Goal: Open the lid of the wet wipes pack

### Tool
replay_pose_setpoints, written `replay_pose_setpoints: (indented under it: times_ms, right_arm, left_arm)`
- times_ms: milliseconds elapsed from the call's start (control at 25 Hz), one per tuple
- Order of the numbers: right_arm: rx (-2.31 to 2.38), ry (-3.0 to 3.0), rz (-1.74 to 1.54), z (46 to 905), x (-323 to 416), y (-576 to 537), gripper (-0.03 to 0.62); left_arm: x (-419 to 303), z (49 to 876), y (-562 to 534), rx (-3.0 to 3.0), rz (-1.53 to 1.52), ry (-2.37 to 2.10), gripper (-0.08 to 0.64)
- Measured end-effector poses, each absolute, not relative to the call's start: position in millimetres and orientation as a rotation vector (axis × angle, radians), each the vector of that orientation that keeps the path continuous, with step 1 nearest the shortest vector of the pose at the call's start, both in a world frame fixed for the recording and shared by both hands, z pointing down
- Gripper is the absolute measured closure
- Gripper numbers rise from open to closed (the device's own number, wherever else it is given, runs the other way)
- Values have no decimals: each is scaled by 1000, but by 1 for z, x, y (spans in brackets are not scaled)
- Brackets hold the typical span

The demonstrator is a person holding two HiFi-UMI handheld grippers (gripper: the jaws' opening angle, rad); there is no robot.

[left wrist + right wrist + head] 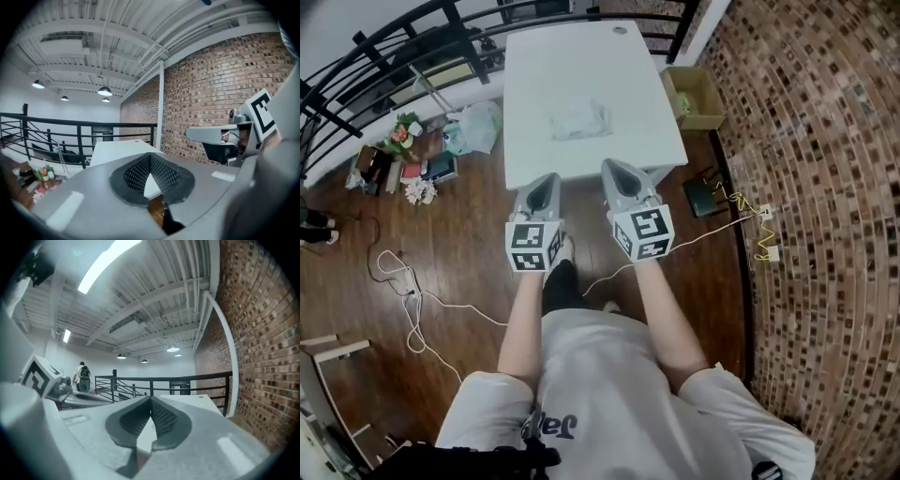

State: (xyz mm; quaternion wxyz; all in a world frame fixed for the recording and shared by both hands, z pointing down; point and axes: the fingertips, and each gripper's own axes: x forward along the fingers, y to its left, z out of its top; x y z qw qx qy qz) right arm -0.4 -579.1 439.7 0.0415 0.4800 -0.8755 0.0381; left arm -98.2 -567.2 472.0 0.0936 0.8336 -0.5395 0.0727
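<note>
The wet wipes pack (579,120) is seen lying untouched in the middle of the white table (525,75). Short of the table's near edge, the left gripper (546,181) and right gripper (617,169) are held level, both clenched on nothing. The approach is judged to be in hand. Next, the jaws must be parted and brought down to the pack.

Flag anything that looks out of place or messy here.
Nothing on the table looks wrong; the wet wipes pack lies flat there. On the floor to its left sits a heap of clutter, and a white cable trails in loose loops.
</note>
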Motion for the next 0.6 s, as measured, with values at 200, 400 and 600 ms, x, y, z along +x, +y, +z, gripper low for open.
replay_pose_setpoints:
  times_ms: [200,400,600]
  right_arm:
    - [1556,-2569,154,452,64,-476,604]
    - [1541,-2658,124,409,73,-420,604]
    - [1573,-2637,82,387,80,-395,604]
  left_arm:
    - [-58,444,-460,2428,243,-1760,543]
    - [-42,399,-414,2481,217,-1839,543]
    - [-44,374,-389,2544,129,-1924,543]
